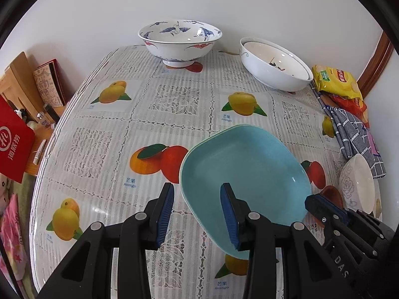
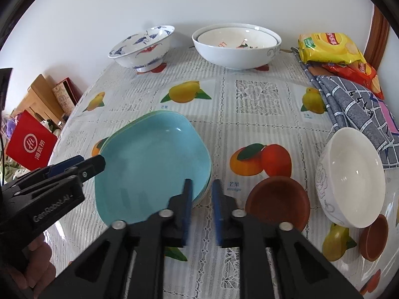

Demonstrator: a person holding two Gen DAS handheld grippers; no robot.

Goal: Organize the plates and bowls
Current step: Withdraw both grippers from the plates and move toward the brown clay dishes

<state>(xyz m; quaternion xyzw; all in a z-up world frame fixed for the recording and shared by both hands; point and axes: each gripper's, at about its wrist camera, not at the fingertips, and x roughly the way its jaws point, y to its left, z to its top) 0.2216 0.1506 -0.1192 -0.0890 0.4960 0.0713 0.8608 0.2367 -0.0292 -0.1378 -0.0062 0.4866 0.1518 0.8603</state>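
Observation:
A stack of light blue squarish plates (image 1: 245,172) (image 2: 152,164) lies on the fruit-print tablecloth. My left gripper (image 1: 197,211) is open, its jaws straddling the stack's near left rim. My right gripper (image 2: 201,210) is open with a narrower gap, straddling the stack's right rim. A blue-and-white crane bowl (image 1: 180,41) (image 2: 142,47) and nested white bowls (image 1: 274,66) (image 2: 237,46) stand at the back. A white flower-print bowl (image 1: 357,182) (image 2: 351,179) leans beside small brown dishes (image 2: 278,203).
Yellow and red snack bags (image 2: 331,47) and a grey checked cloth (image 2: 356,109) lie at the right rear. Beyond the table's left edge stand a red bag (image 1: 12,137) and wooden furniture (image 1: 20,79). The wall is just behind the bowls.

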